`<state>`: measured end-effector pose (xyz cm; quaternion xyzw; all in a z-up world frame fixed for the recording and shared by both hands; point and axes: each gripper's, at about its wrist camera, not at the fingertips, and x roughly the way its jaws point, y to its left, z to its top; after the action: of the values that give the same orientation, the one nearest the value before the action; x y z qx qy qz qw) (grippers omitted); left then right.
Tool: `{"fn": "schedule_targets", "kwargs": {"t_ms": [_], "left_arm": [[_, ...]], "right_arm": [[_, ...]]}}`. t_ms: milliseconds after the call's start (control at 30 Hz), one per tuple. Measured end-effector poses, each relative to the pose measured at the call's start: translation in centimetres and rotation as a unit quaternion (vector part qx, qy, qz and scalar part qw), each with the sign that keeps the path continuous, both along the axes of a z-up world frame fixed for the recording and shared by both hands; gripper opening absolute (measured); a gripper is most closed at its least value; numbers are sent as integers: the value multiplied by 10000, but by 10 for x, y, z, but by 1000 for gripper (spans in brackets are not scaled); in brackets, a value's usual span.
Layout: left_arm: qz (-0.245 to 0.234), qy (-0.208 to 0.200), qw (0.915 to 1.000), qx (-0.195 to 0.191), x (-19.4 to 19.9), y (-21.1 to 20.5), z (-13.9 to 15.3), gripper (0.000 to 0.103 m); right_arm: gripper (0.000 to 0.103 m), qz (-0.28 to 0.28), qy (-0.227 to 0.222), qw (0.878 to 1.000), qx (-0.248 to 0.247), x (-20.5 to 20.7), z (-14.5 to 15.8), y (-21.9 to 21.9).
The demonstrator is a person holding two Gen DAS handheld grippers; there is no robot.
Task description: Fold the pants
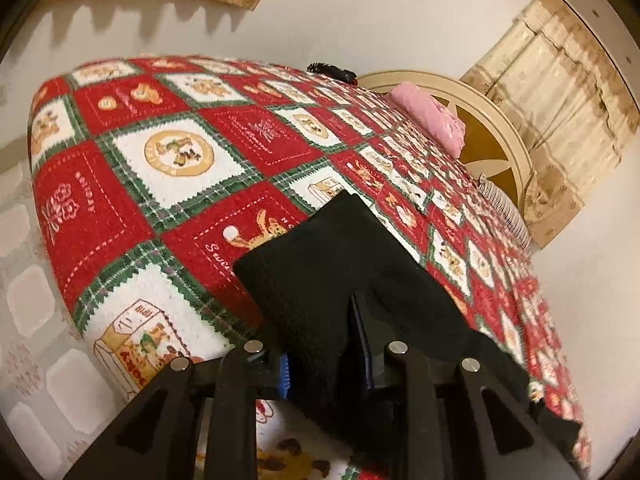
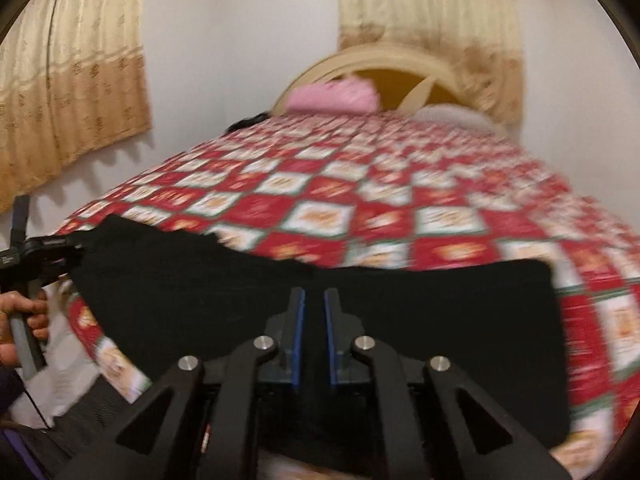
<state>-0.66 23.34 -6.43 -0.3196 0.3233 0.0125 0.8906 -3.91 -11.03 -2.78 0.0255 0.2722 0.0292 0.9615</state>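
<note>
Black knit pants (image 2: 400,320) lie part-folded on the red patchwork bed (image 1: 160,160), left hand-held gripper (image 1: 320,360) clamped on them, right hand-held gripper (image 2: 314,320) slightly apart above the cloth, folds remaining

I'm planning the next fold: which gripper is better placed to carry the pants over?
Left: the left gripper already has its jaws clamped on the black knit pants; the right gripper hovers above them, jaws slightly apart.
</note>
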Motion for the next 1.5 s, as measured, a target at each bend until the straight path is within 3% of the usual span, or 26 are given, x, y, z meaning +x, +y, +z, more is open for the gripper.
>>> {"fn": "schedule_targets", "kwargs": {"t_ms": [133,233,367,400,467,633,700,800,967,1067,1133,1167,1267,1333,1433,1500], "left_arm": [[62,-10,9997,-245,0,3,-2,32],[11,-32,9996,-270,2,0,1,43],[10,-61,9999,-144,4,-6,5,48],[-2,-76,10000,-29,4,-9,5,48],[-49,-97,9996,252,4,-15,6,23],[-325,-488,9981,177,0,-16,21,21],[-492,-828,9944,430,-6,-28,40,21],[-954,-1388,9823,819,-19,-56,65,21],[-2123,-2110,9437,1408,-39,-123,93,21],[-2718,-2027,9283,1529,-40,-161,82,21],[-2998,-1778,9248,1522,-37,-179,66,21],[-3106,-1615,9239,1542,-34,-186,56,21],[-3319,-1403,9143,1850,-35,-205,34,21],[-3367,-1380,9082,2067,-38,-211,27,21],[-3382,-1413,9030,2241,-43,-213,24,22],[-3382,-1431,9011,2306,-44,-216,20,22]], "right_arm": [[11,148,238,9994,197,21,-19,27],[12,85,531,9981,298,33,-39,37],[14,-86,267,9983,515,24,-41,36],[14,-89,233,9983,534,23,-41,36],[14,-84,187,9982,565,21,-42,36],[14,-40,157,9974,698,23,-42,33],[14,-29,143,9973,714,23,-42,33],[14,0,112,9962,862,21,-42,29],[14,96,70,9922,1244,20,-44,20],[14,119,53,9914,1306,20,-44,19],[15,191,34,9877,1549,19,-45,13],[17,250,21,9840,1763,18,-45,8],[36,513,-50,9634,2631,13,-47,-10],[62,764,-111,9477,3097,12,-43,-15],[85,987,-212,9302,3528,11,-33,-18],[86,1072,-258,9130,3927,16,-29,-23]]}}
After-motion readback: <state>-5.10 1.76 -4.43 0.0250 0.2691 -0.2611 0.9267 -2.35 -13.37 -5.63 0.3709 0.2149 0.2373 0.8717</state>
